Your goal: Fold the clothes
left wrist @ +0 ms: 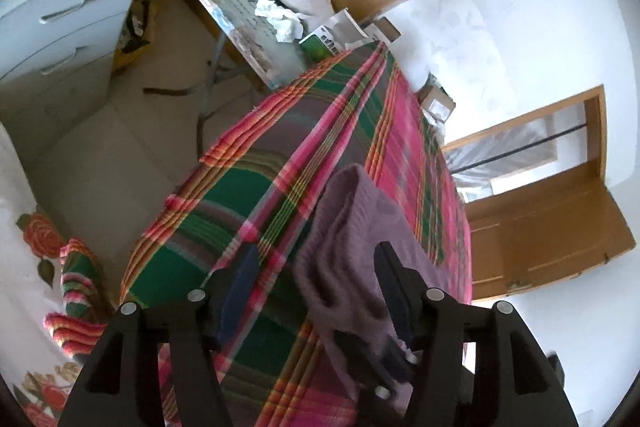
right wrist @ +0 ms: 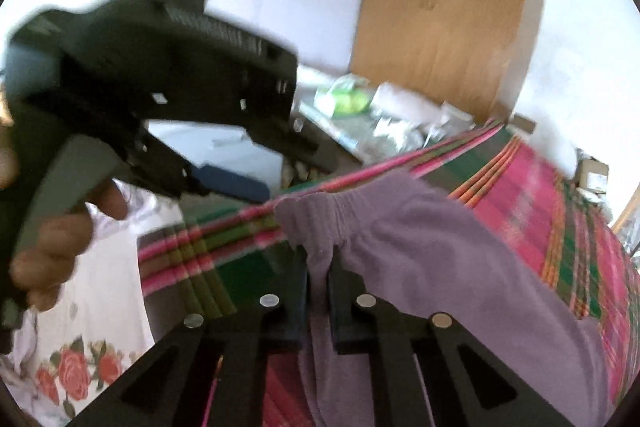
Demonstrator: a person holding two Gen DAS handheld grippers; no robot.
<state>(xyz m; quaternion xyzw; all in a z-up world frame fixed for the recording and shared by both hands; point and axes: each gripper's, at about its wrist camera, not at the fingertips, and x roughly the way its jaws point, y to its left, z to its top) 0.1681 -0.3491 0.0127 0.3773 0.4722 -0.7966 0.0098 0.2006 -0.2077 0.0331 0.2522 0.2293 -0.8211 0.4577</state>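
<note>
Lower centre of both views: purple garment (right wrist: 440, 247) on plaid bedcover (left wrist: 248, 195).
Right gripper (right wrist: 318, 267) pinches its ribbed hem; left gripper (left wrist: 316, 275) spread wide, garment draped over one finger; cluttered side table (left wrist: 240, 11) upper frame.

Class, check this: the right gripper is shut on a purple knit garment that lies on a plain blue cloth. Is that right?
One detail is wrong: the cloth is not plain blue. The right wrist view shows the right gripper shut on the purple knit garment, which lies on a pink, green and orange plaid cloth.
</note>
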